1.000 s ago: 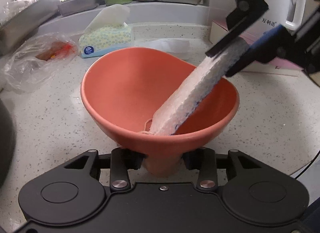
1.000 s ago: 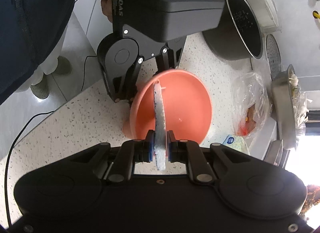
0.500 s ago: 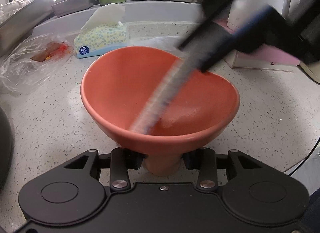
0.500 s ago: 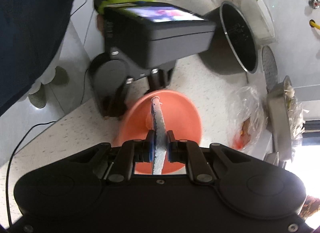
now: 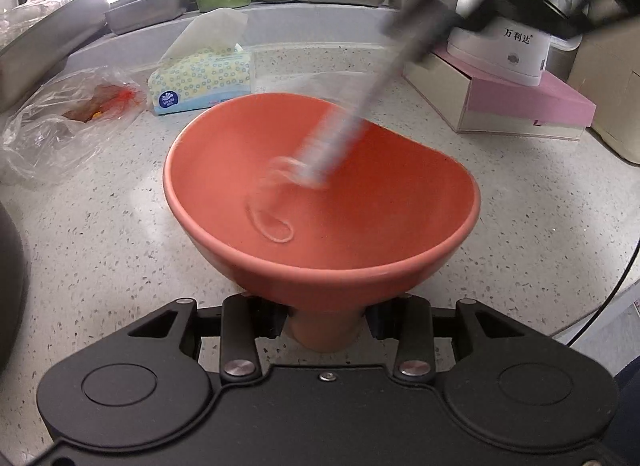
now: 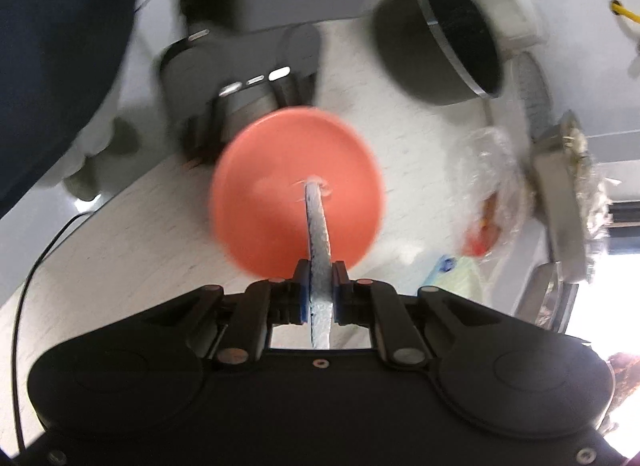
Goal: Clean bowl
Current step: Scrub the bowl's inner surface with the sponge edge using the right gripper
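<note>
A coral-orange footed bowl (image 5: 400,225) stands on the speckled white counter. My left gripper (image 5: 326,324) is shut on its narrow foot from the near side. My right gripper (image 6: 319,286) is shut on a flat white-and-blue scrubbing pad (image 6: 318,225), which reaches from the upper right down into the bowl (image 6: 260,201). In the left wrist view the pad (image 5: 336,137) is motion-blurred, its tip against the inner wall near the middle. A thin string loop (image 5: 268,221) from the pad lies on the bowl's floor.
A tissue pack (image 5: 202,75) and a crumpled plastic bag (image 5: 60,121) lie behind the bowl to the left. A pink-and-white box (image 5: 520,105) with a white appliance on it stands at the right. A dark pot (image 6: 444,41) stands beyond the bowl. A cable (image 6: 24,306) trails off the counter edge.
The scrubbing pad has swept from the bowl's near right wall across to the middle and far side, now blurred. The bowl and left gripper have stayed put.
</note>
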{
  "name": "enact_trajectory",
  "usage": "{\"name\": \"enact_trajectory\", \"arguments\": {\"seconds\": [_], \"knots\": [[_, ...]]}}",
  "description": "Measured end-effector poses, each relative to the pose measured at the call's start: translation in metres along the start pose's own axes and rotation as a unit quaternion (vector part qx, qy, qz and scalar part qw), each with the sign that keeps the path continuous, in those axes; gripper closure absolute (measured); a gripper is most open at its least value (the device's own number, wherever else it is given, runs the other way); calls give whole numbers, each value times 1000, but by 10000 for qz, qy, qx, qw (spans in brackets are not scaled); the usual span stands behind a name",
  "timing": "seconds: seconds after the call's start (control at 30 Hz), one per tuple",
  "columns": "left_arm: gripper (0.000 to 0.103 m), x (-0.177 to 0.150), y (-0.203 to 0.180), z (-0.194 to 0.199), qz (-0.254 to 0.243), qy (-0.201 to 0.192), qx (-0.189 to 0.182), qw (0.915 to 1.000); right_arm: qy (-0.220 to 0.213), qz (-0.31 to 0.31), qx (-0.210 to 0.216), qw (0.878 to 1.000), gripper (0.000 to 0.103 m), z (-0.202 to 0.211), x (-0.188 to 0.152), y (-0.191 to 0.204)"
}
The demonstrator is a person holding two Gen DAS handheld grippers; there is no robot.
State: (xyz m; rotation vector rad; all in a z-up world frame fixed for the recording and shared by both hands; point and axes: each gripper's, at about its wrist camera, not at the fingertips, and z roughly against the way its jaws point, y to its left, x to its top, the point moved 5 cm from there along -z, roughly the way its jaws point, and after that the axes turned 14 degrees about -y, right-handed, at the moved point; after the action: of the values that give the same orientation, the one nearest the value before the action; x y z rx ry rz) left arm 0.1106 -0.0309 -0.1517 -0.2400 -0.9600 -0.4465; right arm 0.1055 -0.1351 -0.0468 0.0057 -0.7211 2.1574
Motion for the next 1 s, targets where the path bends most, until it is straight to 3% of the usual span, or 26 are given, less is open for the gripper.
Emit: {"name": "enact_trajectory", "arguments": {"seconds": [0.17,0.33,0.63,0.87,1.0], "knots": [[65,1,1,-1,-49,31,-59,10000,-301,-74,139,9994,91,7,22,15],[65,1,2,0,2,30,-45,10000,-626,-65,-92,9980,91,4,46,5],[65,3,2,-2,4,95,-33,9999,-476,-265,-664,9963,91,-7,37,-30],[65,1,1,-1,-10,17,-33,10000,-304,-607,-747,9949,91,-7,15,-36],[65,1,1,0,-16,-23,-47,10000,-95,-439,-697,9966,91,4,8,-23]]}}
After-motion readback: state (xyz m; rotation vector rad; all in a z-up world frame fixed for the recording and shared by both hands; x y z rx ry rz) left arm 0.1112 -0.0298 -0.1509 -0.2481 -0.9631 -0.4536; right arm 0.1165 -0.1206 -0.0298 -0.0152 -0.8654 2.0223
